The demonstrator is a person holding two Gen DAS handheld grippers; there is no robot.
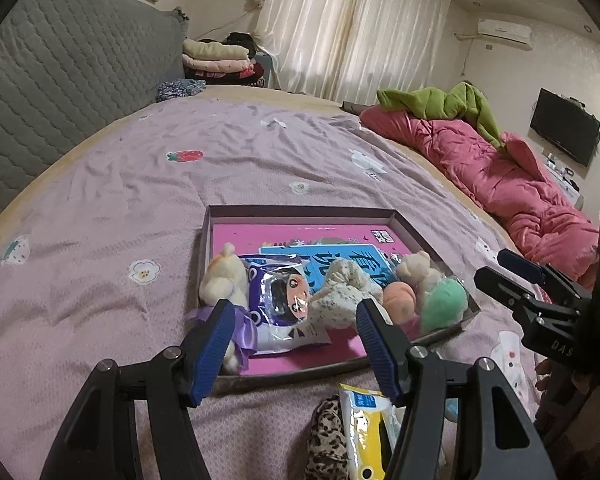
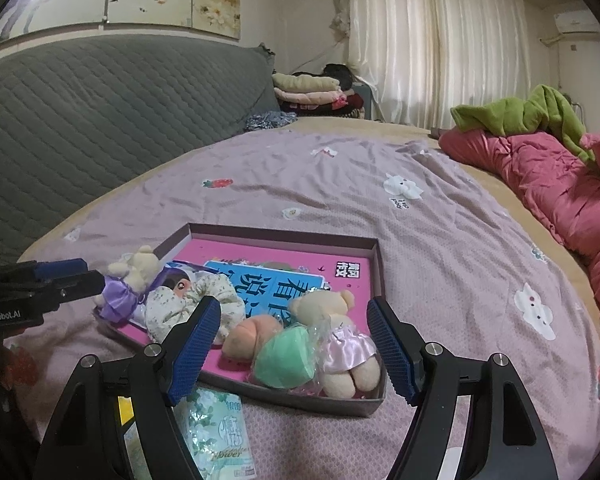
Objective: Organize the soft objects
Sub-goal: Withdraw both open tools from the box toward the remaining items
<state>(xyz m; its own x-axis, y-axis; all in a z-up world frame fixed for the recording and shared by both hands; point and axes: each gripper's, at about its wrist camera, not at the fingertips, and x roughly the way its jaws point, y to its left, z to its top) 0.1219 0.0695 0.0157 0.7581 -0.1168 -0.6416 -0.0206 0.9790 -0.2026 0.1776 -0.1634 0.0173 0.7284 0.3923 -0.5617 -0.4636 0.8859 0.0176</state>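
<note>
1. Box lies flat on the purple bedspread, long axis running left to right, holding soft toys.
2. Bear in pink skirt lies head away, feet toward the near wall.
3. Left gripper and right gripper hover with jaws apart, empty.

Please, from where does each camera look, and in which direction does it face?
Left wrist: on the left gripper, facing down the bed at the shallow box; own open jaws show, right gripper at the right edge.
Right wrist: on the right gripper, facing the same box; open jaws show, left gripper at the left edge.
Shared: box, green plush ball, curtains.
</note>
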